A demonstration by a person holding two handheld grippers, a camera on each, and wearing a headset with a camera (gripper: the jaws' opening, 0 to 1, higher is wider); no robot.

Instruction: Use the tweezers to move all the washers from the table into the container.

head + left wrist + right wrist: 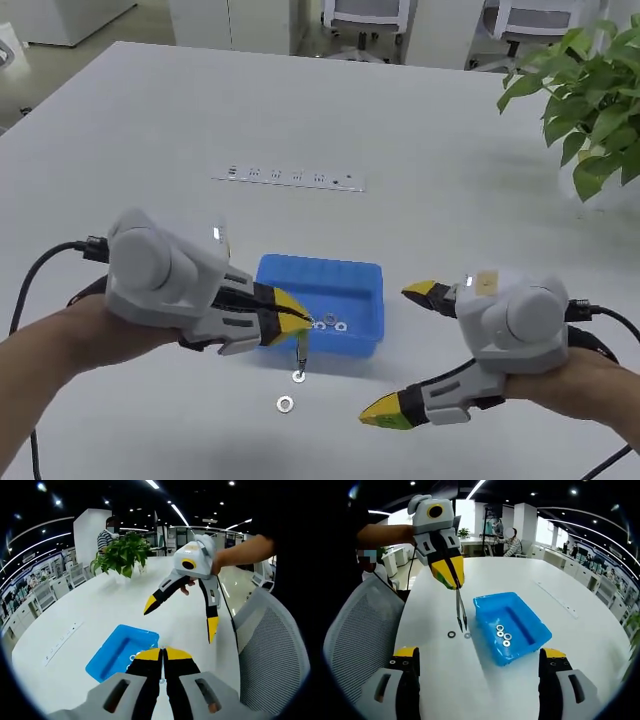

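Note:
My left gripper [298, 316] is shut on a pair of thin metal tweezers [301, 352] that point down at the table. Their tips stand just above one washer [298, 376]; a second washer [285, 404] lies a little nearer me. In the right gripper view the tweezers [460, 611] hang from the left gripper [451, 582], with both washers [451, 634] [467, 635] by the tips. The blue container [345, 275] holds three washers [331, 323]. My right gripper [388, 350] stands open and holds nothing, to the right of the container.
A white power strip [290, 178] lies on the table beyond the container. A leafy green plant [590, 95] stands at the far right. Office chairs [365, 20] line the far edge. A mesh chair back [360, 630] is close behind the near edge.

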